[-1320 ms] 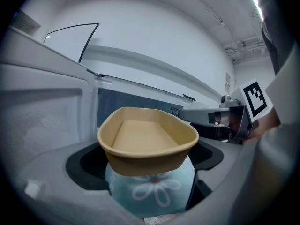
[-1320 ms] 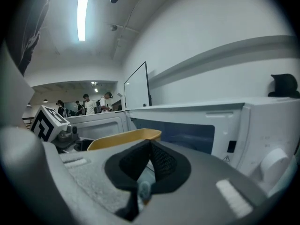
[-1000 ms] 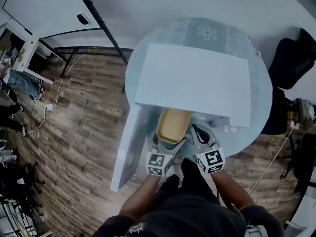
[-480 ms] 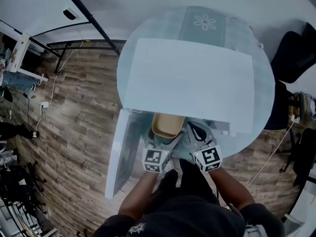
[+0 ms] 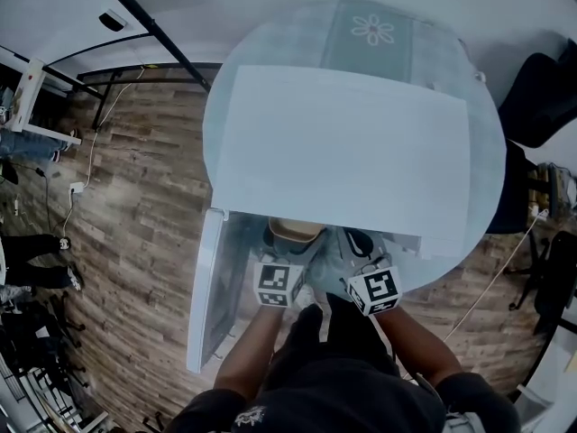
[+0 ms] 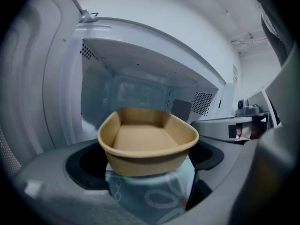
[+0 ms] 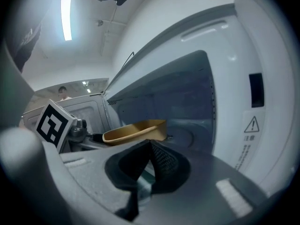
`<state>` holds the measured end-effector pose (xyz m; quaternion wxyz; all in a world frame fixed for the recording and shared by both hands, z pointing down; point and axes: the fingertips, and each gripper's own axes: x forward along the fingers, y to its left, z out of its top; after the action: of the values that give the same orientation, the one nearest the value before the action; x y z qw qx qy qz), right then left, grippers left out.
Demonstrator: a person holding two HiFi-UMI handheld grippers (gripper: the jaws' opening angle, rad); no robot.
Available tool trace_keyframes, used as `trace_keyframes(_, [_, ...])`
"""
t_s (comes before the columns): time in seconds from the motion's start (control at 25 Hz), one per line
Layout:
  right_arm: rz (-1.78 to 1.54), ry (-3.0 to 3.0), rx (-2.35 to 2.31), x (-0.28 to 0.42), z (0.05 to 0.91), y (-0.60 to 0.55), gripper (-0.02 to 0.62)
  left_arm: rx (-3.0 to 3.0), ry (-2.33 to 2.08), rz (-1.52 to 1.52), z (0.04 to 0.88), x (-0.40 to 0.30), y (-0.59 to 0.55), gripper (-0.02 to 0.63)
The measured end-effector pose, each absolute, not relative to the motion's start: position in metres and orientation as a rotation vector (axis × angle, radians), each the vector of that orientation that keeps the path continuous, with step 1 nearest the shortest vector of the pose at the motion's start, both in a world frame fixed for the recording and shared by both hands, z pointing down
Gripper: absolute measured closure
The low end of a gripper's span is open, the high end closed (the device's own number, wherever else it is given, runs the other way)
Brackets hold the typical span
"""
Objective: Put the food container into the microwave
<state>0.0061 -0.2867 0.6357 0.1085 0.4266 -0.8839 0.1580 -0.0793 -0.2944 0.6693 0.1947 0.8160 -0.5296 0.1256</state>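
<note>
The tan food container [image 6: 147,142] hangs in the mouth of the white microwave [image 5: 343,142], over the cavity floor. My left gripper [image 6: 147,168] is shut on its near wall. In the head view only a sliver of the container [image 5: 293,230] shows under the microwave's top edge, just ahead of the left gripper [image 5: 285,246]. My right gripper [image 7: 151,146] is shut with nothing in it, beside the container [image 7: 136,130] and level with the cavity opening. In the head view the right gripper [image 5: 354,244] sits right of the left one. The microwave door [image 5: 209,287] stands open to the left.
The microwave stands on a round glass table [image 5: 469,215] with a flower-print mat [image 5: 374,34] at the far side. Black chairs [image 5: 541,88] stand at the right. Cables and a black stand cross the wooden floor [image 5: 135,179] at the left.
Both grippers have moved forward toward the microwave. The container has gone from mostly outside the opening to almost wholly under the microwave's top.
</note>
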Motion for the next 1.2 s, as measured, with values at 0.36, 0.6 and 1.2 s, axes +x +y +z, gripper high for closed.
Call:
trace_keyframes(0.36, [0.487, -2.605, 1.274, 0.007, 0.639, -0.297, 0.594, 2.276, -1.505, 0.353, 0.678, -0.081, -0.316, 0.074])
trace_keyframes(0.6, [0.508, -2.603, 1.258, 0.009, 0.644, -0.294, 0.594, 2.293, -1.511, 0.386, 0.675, -0.077, -0.327, 0.074])
trace_keyframes(1.2, [0.536, -2.608, 1.244, 0.013, 0.648, -0.289, 0.594, 2.290, -1.506, 0.436, 0.689, -0.073, -0.344, 0.074])
